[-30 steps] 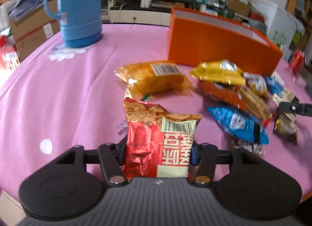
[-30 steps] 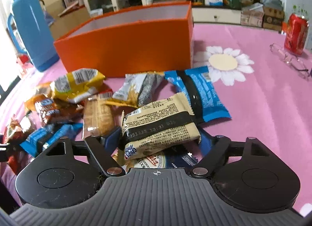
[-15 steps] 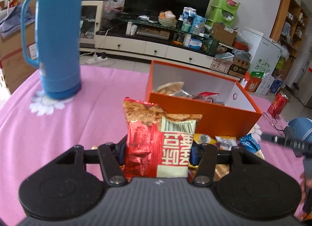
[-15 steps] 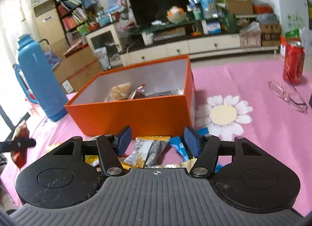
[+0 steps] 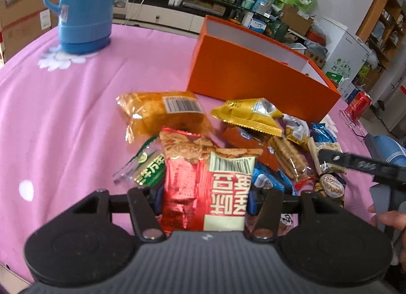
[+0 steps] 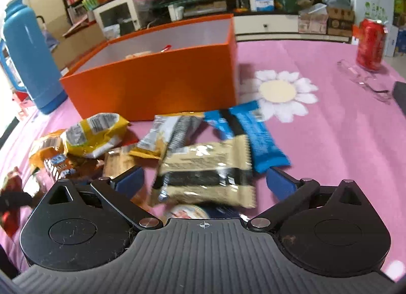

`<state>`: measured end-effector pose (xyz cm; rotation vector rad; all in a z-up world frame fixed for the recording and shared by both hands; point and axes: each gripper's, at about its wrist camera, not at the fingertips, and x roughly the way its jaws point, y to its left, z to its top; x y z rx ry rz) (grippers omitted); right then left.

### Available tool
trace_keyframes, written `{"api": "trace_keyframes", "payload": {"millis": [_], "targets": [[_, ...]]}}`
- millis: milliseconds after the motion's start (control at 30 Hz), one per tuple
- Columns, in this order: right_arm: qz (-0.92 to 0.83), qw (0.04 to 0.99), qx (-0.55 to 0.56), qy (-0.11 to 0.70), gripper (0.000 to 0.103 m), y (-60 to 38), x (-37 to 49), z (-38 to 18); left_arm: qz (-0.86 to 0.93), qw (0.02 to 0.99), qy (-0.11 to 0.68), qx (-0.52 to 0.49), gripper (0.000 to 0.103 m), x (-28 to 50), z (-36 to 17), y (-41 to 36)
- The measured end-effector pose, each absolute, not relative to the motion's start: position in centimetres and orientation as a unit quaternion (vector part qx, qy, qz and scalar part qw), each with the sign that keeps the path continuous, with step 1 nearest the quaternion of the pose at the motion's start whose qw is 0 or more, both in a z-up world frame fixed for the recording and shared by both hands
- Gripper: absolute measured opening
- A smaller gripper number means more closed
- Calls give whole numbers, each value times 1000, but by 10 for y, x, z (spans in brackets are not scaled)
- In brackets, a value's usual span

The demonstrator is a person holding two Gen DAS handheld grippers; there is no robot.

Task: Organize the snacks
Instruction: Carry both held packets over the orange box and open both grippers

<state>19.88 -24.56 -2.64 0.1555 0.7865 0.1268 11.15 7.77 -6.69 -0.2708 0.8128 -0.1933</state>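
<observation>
- On a pink daisy-print tablecloth [image 6: 317, 141]: loose snack packets [image 5: 248, 113], orange box [image 6: 157, 78] behind.
- Left gripper [image 5: 203, 197] clamps a red snack packet [image 5: 200, 179].
- Right gripper [image 6: 205, 182] jaws opening, a beige wafer packet [image 6: 208, 169] lying between them.
- Cluttered living room behind.

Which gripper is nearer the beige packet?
Right. The right gripper, jaws opening, straddles the beige packet; the left gripper holds a red packet across the pile.

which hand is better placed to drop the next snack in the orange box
Left. Its tongs are shut on the red packet, facing the box. The right tongs are opening, gripping nothing; the beige packet lies loose between them.
</observation>
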Motion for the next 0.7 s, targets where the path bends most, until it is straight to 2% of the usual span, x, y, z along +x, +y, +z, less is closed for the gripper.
{"api": "trace_keyframes", "payload": {"millis": [133,267,467,700], "targets": [[55,913,17,404,54,-228,209,-43,-94,904,389,-149,55,114,-63,84],[52,927,21,370,50,-238,192,-28,-99,910,371,-158,55,110,-50,89],[71,940,93,319,49,-260,178,14,-123,920,341,-150,55,131,-14,79],[92,962,66,248,49,-243,248,72,-149,934,294,-139,55,222,33,36]]}}
